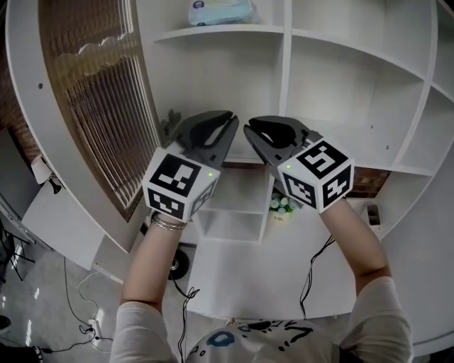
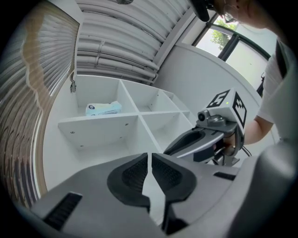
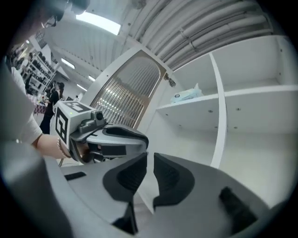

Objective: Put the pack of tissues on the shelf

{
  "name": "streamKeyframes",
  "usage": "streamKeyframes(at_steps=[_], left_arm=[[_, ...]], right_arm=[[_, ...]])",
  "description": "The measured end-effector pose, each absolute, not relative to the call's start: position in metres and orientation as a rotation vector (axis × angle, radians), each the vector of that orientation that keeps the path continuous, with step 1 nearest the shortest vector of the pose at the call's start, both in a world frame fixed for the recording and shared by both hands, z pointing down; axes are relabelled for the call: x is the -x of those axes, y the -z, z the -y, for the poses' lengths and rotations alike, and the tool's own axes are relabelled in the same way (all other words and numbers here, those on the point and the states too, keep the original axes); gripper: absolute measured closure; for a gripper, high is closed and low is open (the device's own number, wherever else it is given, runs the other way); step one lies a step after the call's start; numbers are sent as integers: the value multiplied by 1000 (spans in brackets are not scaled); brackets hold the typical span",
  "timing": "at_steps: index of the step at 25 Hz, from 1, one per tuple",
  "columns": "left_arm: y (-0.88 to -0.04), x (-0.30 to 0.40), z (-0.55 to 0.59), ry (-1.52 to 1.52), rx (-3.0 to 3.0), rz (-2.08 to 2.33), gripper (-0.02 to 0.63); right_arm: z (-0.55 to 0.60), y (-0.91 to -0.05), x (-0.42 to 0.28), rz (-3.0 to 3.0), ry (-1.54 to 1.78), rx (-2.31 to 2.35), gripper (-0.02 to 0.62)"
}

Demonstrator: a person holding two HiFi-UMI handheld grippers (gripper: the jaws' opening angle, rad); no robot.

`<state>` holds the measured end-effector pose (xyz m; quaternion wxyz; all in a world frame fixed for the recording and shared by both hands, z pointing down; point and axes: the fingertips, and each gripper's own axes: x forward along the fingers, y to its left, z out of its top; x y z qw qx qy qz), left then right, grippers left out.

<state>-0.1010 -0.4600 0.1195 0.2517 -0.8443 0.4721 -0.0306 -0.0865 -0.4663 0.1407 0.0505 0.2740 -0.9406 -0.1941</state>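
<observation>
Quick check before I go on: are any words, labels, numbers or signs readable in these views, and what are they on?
No text can be read in any view.
Pack of tissues: dark oval label, print too blurred.
Small tag low in the head view: too small.
Shirt print: blue shapes, not legible.
Marker cubes: square patterns only, no words.
</observation>
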Motion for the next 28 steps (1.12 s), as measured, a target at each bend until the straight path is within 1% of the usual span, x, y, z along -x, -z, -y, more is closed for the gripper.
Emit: streamKeyframes(at_steps=[3,15,23,28], left_arm=[[-140,99,457,96,2327,-1289,571],[-196,91,422,74,2437,-1259,581],[-249,83,410,96,2555,-1285,589],[-283,81,398,126,2628,-1314,591]], right_arm=[[461,-156,85,2906,514,-806,539],[426,-211,83,2876,514,-714,549],[413,-267,71,2864,406,-611,558],[397,-302,73,2819,396,-520,560]])
